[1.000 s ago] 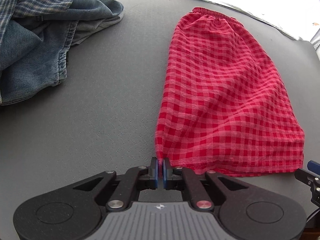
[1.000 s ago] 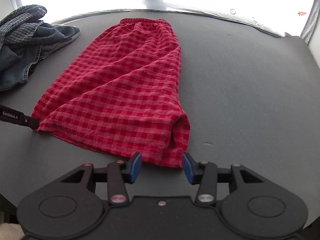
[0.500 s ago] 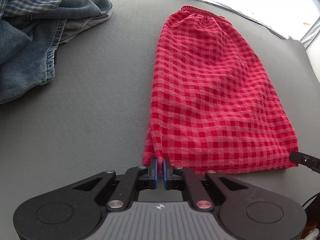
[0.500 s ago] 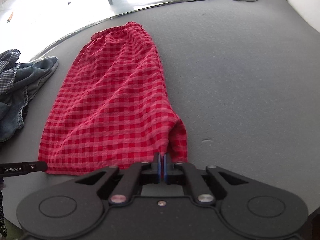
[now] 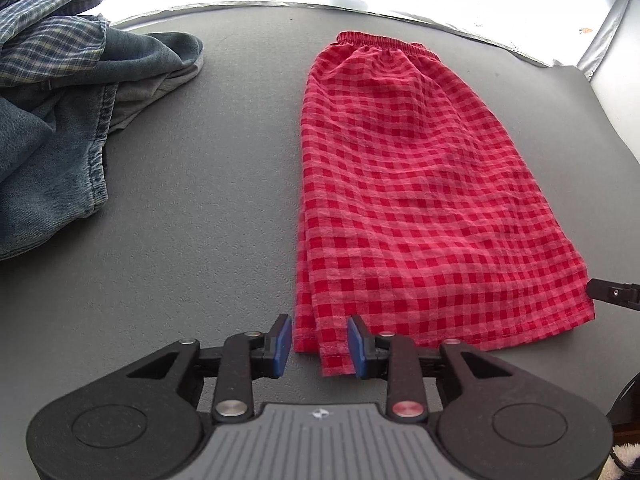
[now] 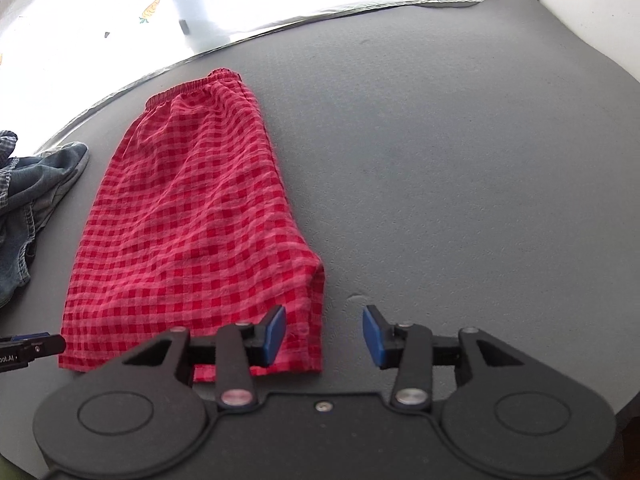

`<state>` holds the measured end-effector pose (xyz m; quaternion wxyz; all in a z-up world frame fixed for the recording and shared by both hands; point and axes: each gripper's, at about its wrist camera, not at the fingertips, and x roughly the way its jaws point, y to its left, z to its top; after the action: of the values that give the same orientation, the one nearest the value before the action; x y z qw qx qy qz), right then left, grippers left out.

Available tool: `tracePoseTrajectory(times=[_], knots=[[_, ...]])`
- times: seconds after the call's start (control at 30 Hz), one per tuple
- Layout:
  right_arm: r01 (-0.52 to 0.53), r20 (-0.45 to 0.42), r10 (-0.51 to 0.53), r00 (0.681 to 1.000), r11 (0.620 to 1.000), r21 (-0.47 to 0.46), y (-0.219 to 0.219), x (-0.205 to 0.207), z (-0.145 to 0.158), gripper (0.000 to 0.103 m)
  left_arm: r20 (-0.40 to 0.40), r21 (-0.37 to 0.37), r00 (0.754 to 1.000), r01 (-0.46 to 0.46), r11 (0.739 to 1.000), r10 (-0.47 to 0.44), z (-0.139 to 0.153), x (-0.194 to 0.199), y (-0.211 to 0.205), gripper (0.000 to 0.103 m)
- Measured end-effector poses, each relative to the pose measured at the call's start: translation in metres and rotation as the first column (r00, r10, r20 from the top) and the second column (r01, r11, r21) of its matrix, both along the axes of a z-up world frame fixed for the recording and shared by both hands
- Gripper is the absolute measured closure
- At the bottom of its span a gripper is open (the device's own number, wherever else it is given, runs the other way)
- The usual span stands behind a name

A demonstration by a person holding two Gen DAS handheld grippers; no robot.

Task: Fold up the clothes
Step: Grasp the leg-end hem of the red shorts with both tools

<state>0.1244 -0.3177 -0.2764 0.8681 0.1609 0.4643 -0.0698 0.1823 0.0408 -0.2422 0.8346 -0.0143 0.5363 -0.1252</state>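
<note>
A: Where is the red checked skirt (image 5: 416,200)?

B: Flat on the grey table (image 5: 200,200), hem just ahead of your left gripper (image 5: 316,346) and right gripper (image 6: 324,334). Both jaws have just been opening and grip nothing; each hem corner lies loose between them, probably let go after the cloth was pulled smooth.

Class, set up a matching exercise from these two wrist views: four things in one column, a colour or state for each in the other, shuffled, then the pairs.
Things:
1. checked skirt
2. denim garment
3. table
4. left gripper

Descriptions:
A. crumpled in a heap, blue
B. plain grey surface
C. spread flat, red
D. blue pads apart, hem corner between them

Pairs: 1-C, 2-A, 3-B, 4-D
</note>
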Motion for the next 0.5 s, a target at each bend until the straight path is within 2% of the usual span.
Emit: tracePoseTrajectory(times=[0.07,0.17,0.37,0.5], knots=[[0.018,0.000,-0.018,1.000,0.998,0.064,-0.007,0.003,-0.006,0.060,-0.020,-0.055,1.000,-0.005,0.998,0.004,-0.005,0.005,0.001,0.065],[0.047,-0.016,-0.045,0.999,0.989,0.143,-0.013,0.007,-0.015,0.060,-0.040,-0.070,0.999,-0.015,0.997,0.012,-0.012,0.008,-0.003,0.065],[0.064,0.003,-0.066,0.998,0.982,0.180,-0.016,0.014,-0.023,0.060,-0.052,-0.129,0.998,-0.036,0.991,0.029,-0.021,0.012,-0.009,0.066],[0.061,0.030,-0.070,0.997,0.969,0.239,-0.020,0.025,-0.027,0.060,-0.034,-0.132,0.998,-0.048,0.990,0.044,-0.021,0.017,-0.010,0.065]])
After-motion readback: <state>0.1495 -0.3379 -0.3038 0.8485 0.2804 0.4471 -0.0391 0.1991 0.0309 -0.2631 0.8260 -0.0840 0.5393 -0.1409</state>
